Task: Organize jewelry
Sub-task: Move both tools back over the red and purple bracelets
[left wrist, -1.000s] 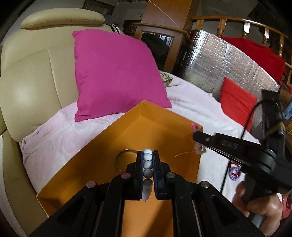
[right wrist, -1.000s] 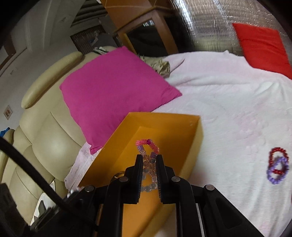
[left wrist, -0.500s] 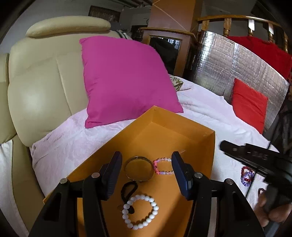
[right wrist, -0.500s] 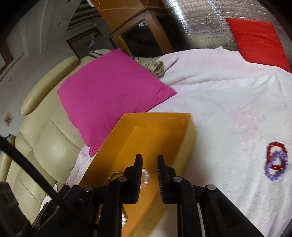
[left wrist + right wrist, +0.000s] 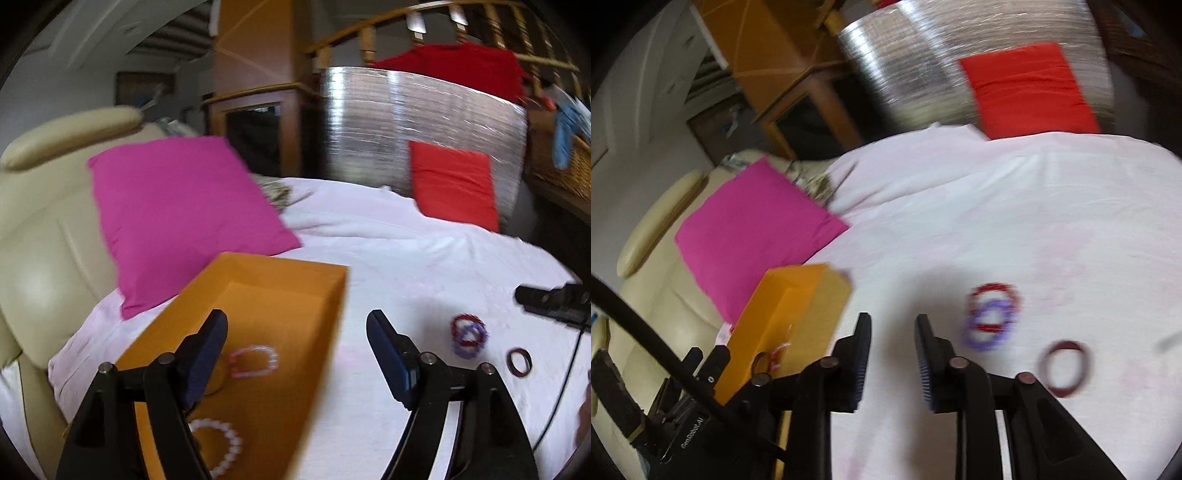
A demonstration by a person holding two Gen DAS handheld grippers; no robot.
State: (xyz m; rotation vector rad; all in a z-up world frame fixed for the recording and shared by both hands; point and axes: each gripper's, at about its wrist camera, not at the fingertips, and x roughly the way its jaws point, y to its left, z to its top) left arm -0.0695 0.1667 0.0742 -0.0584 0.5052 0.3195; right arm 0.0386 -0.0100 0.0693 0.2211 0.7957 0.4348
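Both grippers empty, jaws opening: left gripper (image 5: 295,354) wide over the orange box (image 5: 317,295) edge, right gripper (image 5: 892,354) narrow near the tangled red and purple bead bracelets (image 5: 991,317) on the white sheet (image 5: 997,221); risk: snagging both bracelets or pinching sheet.

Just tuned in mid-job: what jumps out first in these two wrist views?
The orange box on the pale sheet, left of centre, already holds a pink bracelet and a white bead bracelet. A red and purple bracelet pair and a dark red ring lie loose on the sheet to its right. Behind the box leans a bright magenta pillow.
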